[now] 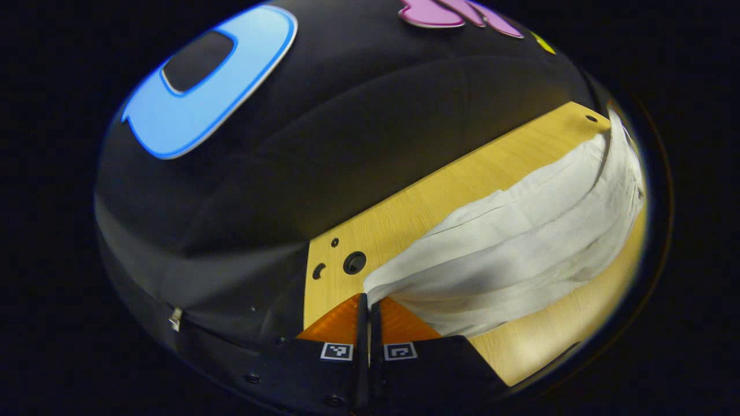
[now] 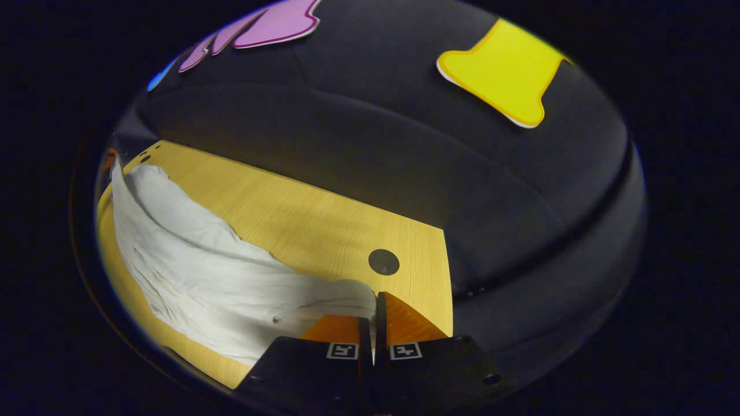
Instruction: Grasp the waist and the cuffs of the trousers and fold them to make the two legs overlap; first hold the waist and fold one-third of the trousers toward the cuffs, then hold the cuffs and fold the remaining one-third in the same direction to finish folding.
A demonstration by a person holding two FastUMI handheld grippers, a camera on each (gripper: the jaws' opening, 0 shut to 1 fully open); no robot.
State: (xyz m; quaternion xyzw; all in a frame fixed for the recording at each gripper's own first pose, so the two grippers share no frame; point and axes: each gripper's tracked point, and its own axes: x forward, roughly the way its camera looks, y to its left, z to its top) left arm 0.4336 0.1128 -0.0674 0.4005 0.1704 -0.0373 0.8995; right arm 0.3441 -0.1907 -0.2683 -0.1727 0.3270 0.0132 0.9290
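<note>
White trousers (image 1: 509, 242) stretch in a creased band across the wooden table (image 1: 439, 190), running from my left gripper (image 1: 368, 297) away to the right. The left gripper is shut on one end of the fabric, pinched between its fingertips and lifted a little above the table. In the right gripper view the same trousers (image 2: 219, 271) run leftward from my right gripper (image 2: 376, 297), which is shut on the other end. Which end is waist and which is cuffs I cannot tell.
The table has a few round holes near its left corner (image 1: 354, 263) and a round cap (image 2: 384, 262) near the right edge. Black cloth wall rises right behind the table's far edge. Bare wood lies between the trousers and the wall.
</note>
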